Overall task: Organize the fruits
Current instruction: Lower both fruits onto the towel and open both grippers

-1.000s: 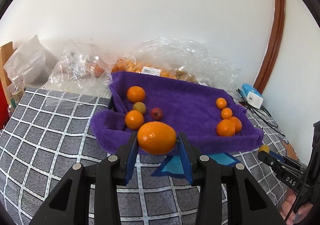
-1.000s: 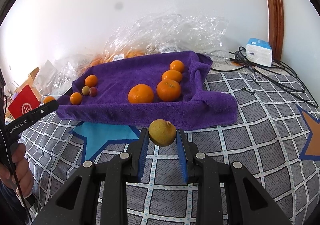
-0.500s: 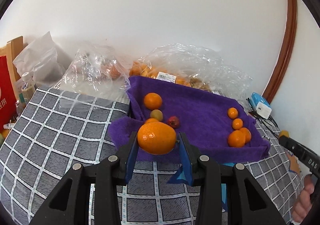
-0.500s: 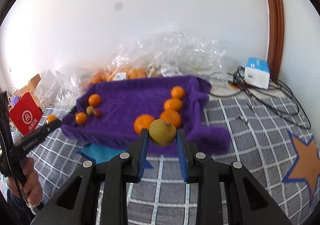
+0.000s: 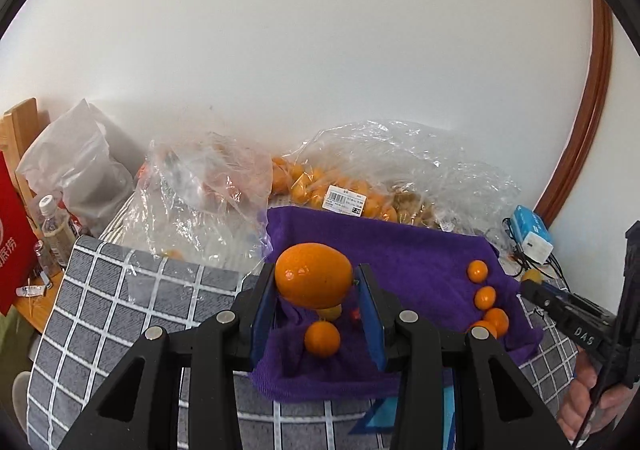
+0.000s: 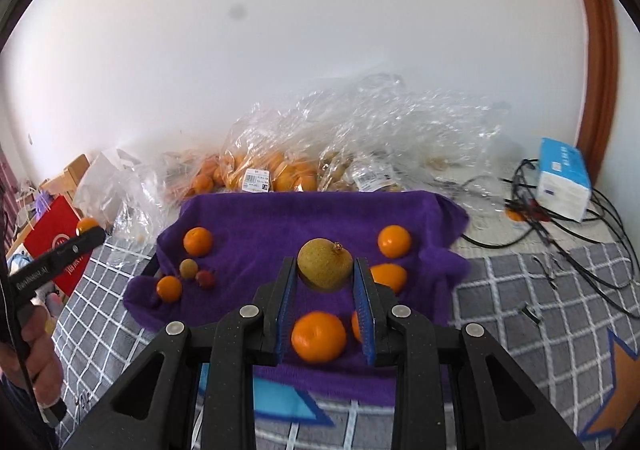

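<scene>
- Far left in the right wrist view: the left gripper (image 6: 86,236) pokes in past a red paper bag (image 6: 60,246), with the person's hand (image 6: 38,354) wrapped around its handle.
- From its own camera, that left gripper (image 5: 316,288) has its blue pads pinched on a big orange (image 5: 314,276), so the jaws sit only part way apart, filled by the fruit. It hangs over the near left corner of the purple towel (image 5: 408,262).
- Left side of the towel has a little cluster: two small tangerines (image 6: 197,241), a greenish-brown round fruit (image 6: 188,268) and a small red one (image 6: 205,278), all close together.
- Middle: the right gripper (image 6: 325,282) is clamped tight on a brownish-green fruit (image 6: 325,264) with a tiny stem nub, held above the towel's front half.
- Right under those jaws a mandarin (image 6: 318,336) lies on the towel, and more of them run in a line up the right side (image 6: 394,241).
- Behind the towel: crinkly clear plastic bags of fruit (image 6: 272,173) against the wall.
- Far right: a blue and white box (image 6: 562,177) sitting among black cables (image 6: 580,242) on the grey checked cover (image 6: 520,282).
</scene>
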`<action>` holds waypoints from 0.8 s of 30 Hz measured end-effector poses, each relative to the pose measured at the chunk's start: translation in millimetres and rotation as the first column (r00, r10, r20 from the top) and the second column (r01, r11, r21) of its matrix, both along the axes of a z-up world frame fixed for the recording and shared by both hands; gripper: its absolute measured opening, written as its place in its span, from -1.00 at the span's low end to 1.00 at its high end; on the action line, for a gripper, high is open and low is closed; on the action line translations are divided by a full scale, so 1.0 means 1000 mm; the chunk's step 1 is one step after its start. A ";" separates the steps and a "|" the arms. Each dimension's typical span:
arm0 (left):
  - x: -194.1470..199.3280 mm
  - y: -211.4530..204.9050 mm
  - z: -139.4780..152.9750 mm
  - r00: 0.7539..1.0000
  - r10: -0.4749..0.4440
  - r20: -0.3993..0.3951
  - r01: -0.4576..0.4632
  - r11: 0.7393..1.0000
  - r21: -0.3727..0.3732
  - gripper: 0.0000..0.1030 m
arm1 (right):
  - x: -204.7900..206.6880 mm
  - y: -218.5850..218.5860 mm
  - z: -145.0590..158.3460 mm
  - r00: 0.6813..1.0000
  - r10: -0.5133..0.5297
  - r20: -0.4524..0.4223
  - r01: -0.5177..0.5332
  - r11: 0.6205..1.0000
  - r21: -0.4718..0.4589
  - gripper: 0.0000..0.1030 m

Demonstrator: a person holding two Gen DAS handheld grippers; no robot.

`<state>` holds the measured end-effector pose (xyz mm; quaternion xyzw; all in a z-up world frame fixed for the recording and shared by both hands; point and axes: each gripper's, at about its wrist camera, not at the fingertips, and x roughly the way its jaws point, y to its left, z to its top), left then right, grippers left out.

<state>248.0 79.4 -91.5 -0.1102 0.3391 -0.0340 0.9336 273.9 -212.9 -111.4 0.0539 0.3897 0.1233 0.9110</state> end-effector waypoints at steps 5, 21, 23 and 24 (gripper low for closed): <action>0.025 -0.005 -0.013 0.999 -0.015 -0.038 0.016 1.000 0.001 -0.27 | 0.031 0.012 -0.031 0.994 0.015 -0.104 -0.016 1.000 -0.010 -0.45; 0.074 -0.043 -0.059 0.980 -0.116 -0.164 0.115 0.993 -0.011 -0.27 | 0.043 0.020 -0.059 0.981 0.026 -0.191 -0.037 0.998 -0.058 -0.42; 0.079 -0.049 -0.062 0.976 -0.126 -0.176 0.126 0.992 -0.013 -0.27 | 0.040 0.013 -0.050 0.985 0.018 -0.170 -0.027 0.998 -0.050 -0.34; 0.080 -0.050 -0.062 0.976 -0.127 -0.178 0.127 0.992 -0.010 -0.27 | 0.037 0.009 -0.044 0.988 0.009 -0.155 -0.016 0.999 -0.048 -0.28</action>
